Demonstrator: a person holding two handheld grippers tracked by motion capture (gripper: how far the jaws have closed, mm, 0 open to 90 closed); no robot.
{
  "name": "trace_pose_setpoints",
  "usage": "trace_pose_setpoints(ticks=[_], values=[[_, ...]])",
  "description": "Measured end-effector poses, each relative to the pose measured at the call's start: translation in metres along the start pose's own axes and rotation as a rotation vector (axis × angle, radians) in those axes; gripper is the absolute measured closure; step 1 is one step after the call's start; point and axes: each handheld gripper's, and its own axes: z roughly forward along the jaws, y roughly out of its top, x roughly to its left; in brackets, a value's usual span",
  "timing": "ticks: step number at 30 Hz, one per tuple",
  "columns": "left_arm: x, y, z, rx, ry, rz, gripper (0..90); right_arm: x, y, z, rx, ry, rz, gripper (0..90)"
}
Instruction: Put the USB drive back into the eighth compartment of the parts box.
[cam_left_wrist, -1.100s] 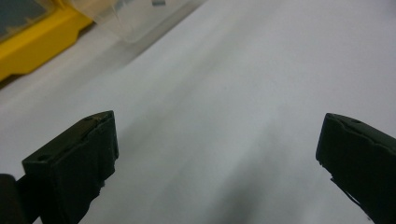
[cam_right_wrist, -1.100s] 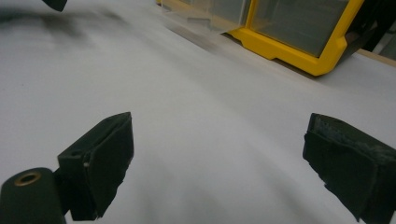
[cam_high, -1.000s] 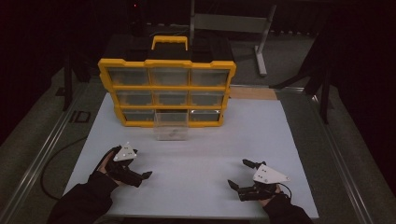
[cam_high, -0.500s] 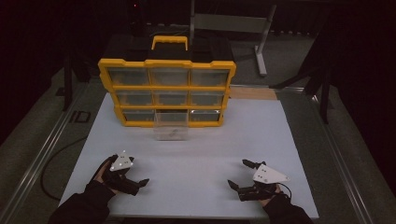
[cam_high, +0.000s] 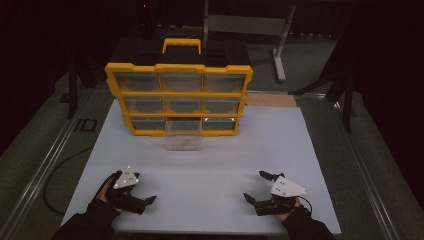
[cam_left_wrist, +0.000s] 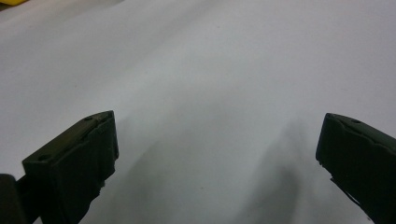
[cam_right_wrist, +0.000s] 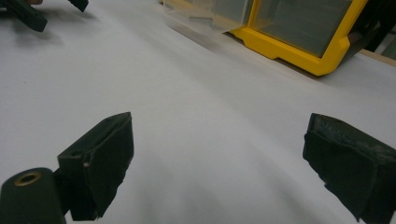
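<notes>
A yellow organizer (cam_high: 179, 97) with clear drawers stands upright at the back of the white table (cam_high: 210, 165). Its bottom middle drawer (cam_high: 183, 136) is pulled out and holds small parts. My left gripper (cam_high: 143, 204) rests near the table's front left, open, with bare table between its jaws (cam_left_wrist: 217, 154). My right gripper (cam_high: 255, 186) lies near the front right, open and holding nothing (cam_right_wrist: 219, 158). In the right gripper view the organizer's corner (cam_right_wrist: 299, 32) and the clear drawer (cam_right_wrist: 205, 16) lie ahead, and the left gripper (cam_right_wrist: 28, 14) shows at top left.
A black case with a yellow handle (cam_high: 182, 46) sits behind the organizer. A wooden strip (cam_high: 272, 100) lies at the table's back right. Metal rails (cam_high: 45, 165) run along both sides. A broad stretch of white surface separates the grippers from the organizer.
My left gripper has drawn back toward the near edge of the table and settled lower. The right gripper has stayed where it was.
</notes>
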Motion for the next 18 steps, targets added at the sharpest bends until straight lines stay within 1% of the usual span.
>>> trace_pose_setpoints(ticks=[8,10,11,13,18], values=[[0.0002,-0.0009,-0.0021,-0.001,0.002,0.005,0.3,0.0002,-0.0002,0.0010,0.006,0.002,-0.003,9.1],[0.0007,-0.0010,-0.0031,-0.010,-0.001,-0.001,0.3,0.0001,-0.0004,0.0012,0.008,0.002,-0.005,9.1],[0.0020,-0.0014,-0.0040,-0.020,-0.004,-0.010,0.3,0.0000,-0.0005,0.0013,0.009,0.003,-0.001,9.1],[0.0026,-0.0015,-0.0039,-0.023,-0.009,-0.015,0.3,0.0000,-0.0005,0.0012,0.009,0.003,-0.001,9.1],[0.0025,-0.0011,-0.0031,-0.022,-0.009,-0.010,0.3,-0.0004,-0.0008,0.0015,0.009,0.003,0.002,9.1]])
